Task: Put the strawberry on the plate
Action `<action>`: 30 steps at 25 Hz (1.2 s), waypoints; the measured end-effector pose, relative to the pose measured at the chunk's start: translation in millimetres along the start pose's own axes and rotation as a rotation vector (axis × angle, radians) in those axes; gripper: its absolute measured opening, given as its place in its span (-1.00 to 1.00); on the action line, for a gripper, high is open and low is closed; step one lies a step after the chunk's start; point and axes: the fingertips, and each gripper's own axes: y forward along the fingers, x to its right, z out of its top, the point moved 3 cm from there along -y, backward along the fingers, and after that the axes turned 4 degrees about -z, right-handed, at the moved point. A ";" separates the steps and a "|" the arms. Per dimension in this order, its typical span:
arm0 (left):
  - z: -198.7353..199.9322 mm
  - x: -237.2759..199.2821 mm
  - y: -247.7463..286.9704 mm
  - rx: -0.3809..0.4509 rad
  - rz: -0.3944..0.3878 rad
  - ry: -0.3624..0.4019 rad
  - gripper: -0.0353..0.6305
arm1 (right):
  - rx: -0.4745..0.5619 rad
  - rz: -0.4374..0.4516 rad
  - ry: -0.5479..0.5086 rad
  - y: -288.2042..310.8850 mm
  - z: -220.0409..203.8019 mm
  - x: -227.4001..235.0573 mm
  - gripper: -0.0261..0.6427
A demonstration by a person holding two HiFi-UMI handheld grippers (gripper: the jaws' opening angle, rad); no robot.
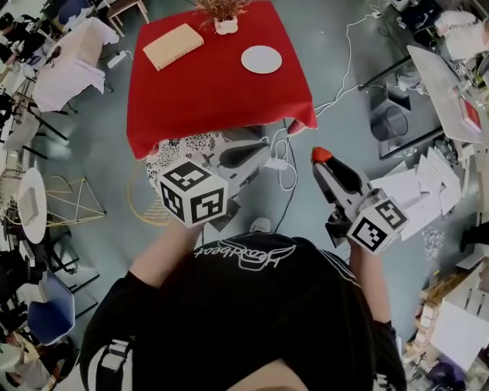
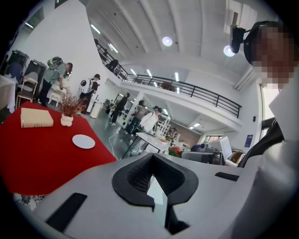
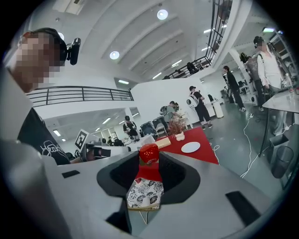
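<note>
- Wirework in yellow, an open frame (image 1: 74, 203), is standing on the grey floor (image 1: 99, 149) at the far left of the head view.
- A flat tan rectangular block (image 1: 173, 46) is lying on the left part of the square table under a red cloth (image 1: 214, 95), well apart from both grippers.
- A round stool with a black-and-white patterned cover (image 1: 183, 147) is poking out from under the table's near edge.
- The left gripper (image 1: 258, 151), grey with black pads, is hanging over the floor just short of that near edge. Its jaws are sitting clenched together with nothing between them. In the left gripper view only a thin pale sliver is showing behind the tips.
- A small white vase of dried reddish stems (image 1: 224, 23) is standing at the table's far edge, between the block and the plate.
- The round white plate (image 1: 261, 59) is lying on the table's right part.
- A white cable (image 1: 287, 174) is looping across the floor between the two grippers.
- The right gripper (image 1: 321, 159) is hovering over the floor off the table's near right corner, grasping the small red strawberry (image 1: 322, 154) at its jaw tips. In the right gripper view the berry is sitting pinched between the two black pads, with the plate farther ahead on the red cloth.
- The strawberry is hanging in the air, well apart from the plate.
- White sheets of paper (image 1: 428, 183) are lying spread on the floor at the far right.
</note>
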 end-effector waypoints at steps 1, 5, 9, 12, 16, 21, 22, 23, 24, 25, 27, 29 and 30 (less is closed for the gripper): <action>2.6 -5.1 1.7 -0.002 0.001 0.001 -0.88 | -0.001 0.001 0.002 5.3 2.0 2.7 -0.55; 11.0 -19.8 7.7 0.005 0.018 0.005 -0.88 | -0.005 0.017 -0.004 20.4 9.4 13.3 -0.55; 18.9 -32.1 9.4 0.022 0.045 0.007 -0.88 | -0.006 0.049 -0.014 36.6 17.5 20.2 -0.55; 25.0 -41.7 11.4 0.035 0.065 0.015 -0.88 | -0.010 0.078 -0.016 51.3 19.9 24.9 -0.55; 37.7 -60.3 18.4 0.052 0.101 0.018 -0.88 | -0.023 0.129 -0.011 79.4 27.7 39.5 -0.55; 50.9 -89.7 35.4 0.046 0.130 0.006 -0.88 | -0.038 0.180 -0.001 117.6 41.3 65.7 -0.55; 53.7 -96.8 38.8 0.047 0.140 0.001 -0.88 | -0.045 0.191 -0.001 126.3 44.2 71.2 -0.55; 57.0 -103.9 42.2 0.049 0.150 -0.004 -0.88 | -0.052 0.202 -0.002 134.8 47.9 76.9 -0.55; 60.4 -111.0 45.9 0.051 0.159 -0.007 -0.88 | -0.056 0.211 -0.005 143.2 52.3 82.6 -0.55; 63.6 -117.9 49.7 0.053 0.168 -0.009 -0.88 | -0.060 0.221 -0.010 151.2 56.6 88.1 -0.55; 67.9 -131.2 57.1 0.051 0.185 -0.013 -0.88 | -0.068 0.239 -0.014 166.1 62.4 98.1 -0.55; 71.0 -145.9 64.1 0.050 0.201 -0.023 -0.88 | -0.081 0.257 -0.009 181.4 65.1 107.9 -0.55; 72.6 -154.3 67.6 0.050 0.209 -0.031 -0.88 | -0.089 0.264 -0.005 189.6 66.0 113.3 -0.55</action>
